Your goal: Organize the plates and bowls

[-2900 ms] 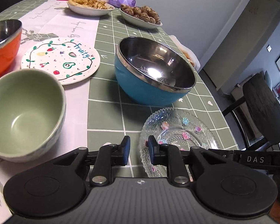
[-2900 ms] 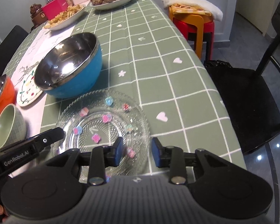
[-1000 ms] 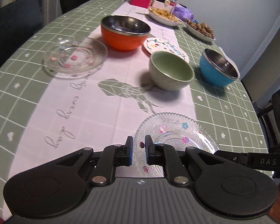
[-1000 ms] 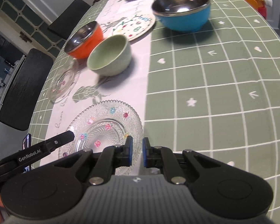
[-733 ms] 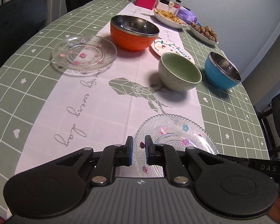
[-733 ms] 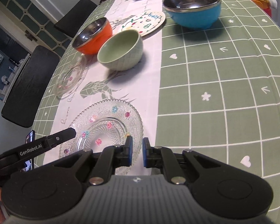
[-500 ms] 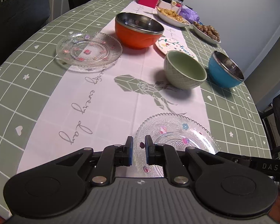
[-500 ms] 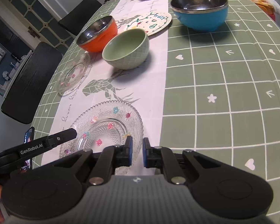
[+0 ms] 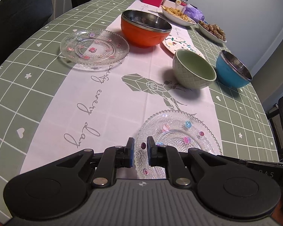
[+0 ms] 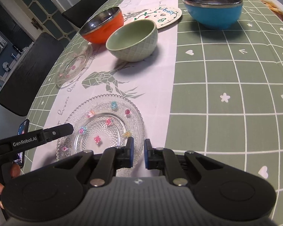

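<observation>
The left gripper [image 9: 140, 151] has its jaws drawn nearly together on the near rim of a clear glass plate [image 9: 181, 130] with small coloured flowers, the rim passing between the pads. The right gripper [image 10: 137, 153] is pinched just as narrowly on the same plate's edge (its opposite side, seen from the right wrist camera), and the left tool's black finger reaches in over the plate's left rim there. The plate sits low over the white runner [image 9: 111, 98] near the table's end, where runner meets green checked tablecloth [image 10: 226, 75]; whether it rests on the cloth cannot be told.

Beyond it stands a pale green bowl [image 9: 194, 71] on the runner, upright. To its right, on the green cloth, is a blue bowl [image 9: 234, 71] with a steel lining. Farther up the runner an orange bowl [image 9: 146, 30], also steel-lined, sits beside a second glass plate [image 9: 94, 47] that straddles the runner's left edge. A white painted plate [image 10: 156, 17] lies between the orange and blue bowls. Dishes of food [image 9: 179, 15] stand at the far end.
</observation>
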A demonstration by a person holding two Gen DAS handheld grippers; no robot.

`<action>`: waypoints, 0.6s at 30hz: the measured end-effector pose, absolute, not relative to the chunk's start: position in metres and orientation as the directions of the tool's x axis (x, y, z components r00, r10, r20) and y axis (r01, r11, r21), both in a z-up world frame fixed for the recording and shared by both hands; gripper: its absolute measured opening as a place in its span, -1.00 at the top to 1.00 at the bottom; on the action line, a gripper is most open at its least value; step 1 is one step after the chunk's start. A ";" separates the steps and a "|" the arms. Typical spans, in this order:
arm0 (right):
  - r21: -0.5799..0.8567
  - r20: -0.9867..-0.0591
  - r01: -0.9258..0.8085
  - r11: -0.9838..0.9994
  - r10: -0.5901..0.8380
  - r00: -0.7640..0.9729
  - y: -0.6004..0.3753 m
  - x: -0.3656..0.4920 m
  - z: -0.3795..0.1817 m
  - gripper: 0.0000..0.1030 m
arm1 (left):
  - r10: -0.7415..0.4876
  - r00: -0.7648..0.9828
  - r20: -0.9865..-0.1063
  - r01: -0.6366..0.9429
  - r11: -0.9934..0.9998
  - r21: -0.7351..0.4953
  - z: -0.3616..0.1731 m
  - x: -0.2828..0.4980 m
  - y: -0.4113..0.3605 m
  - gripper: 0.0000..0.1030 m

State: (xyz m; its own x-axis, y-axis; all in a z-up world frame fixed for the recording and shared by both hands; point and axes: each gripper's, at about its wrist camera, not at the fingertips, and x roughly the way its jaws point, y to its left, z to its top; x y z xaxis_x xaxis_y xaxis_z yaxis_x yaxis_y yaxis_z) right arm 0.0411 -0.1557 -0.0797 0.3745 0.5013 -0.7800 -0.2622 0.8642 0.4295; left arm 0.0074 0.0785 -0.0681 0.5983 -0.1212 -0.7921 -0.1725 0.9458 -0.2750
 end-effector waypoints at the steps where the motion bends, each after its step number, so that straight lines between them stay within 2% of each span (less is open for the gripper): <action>1: 0.429 -0.777 -0.264 0.864 0.502 0.379 -0.156 0.042 -0.080 0.83 | -0.119 0.597 -0.793 -0.173 0.947 -0.272 -0.069 0.008 0.078 0.70; 6: 0.402 -0.778 -0.287 0.869 0.490 0.393 -0.152 0.041 -0.078 0.82 | -0.083 0.592 -0.802 -0.145 0.967 -0.208 -0.071 0.009 0.070 0.70; 11: 0.404 -0.775 -0.300 0.864 0.497 0.389 -0.152 0.040 -0.075 0.68 | -0.062 0.610 -0.790 -0.129 0.976 -0.176 -0.065 0.007 0.066 0.70; 15: 0.369 -0.766 -0.322 0.872 0.481 0.427 -0.151 0.036 -0.068 0.45 | -0.052 0.647 -0.760 -0.113 0.980 -0.163 -0.057 0.004 0.065 0.69; 18: 0.343 -0.754 -0.335 0.878 0.470 0.459 -0.152 0.034 -0.063 0.42 | -0.016 0.674 -0.739 -0.098 0.989 -0.111 -0.050 0.002 0.061 0.69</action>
State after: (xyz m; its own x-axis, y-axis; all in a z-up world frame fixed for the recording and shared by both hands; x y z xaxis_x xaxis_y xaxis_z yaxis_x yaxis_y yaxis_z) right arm 0.0344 -0.1521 -0.0632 0.4593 0.4695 -0.7541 -0.3345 0.8778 0.3429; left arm 0.0024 0.0606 -0.0500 0.6736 -0.0161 -0.7389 -0.0979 0.9890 -0.1108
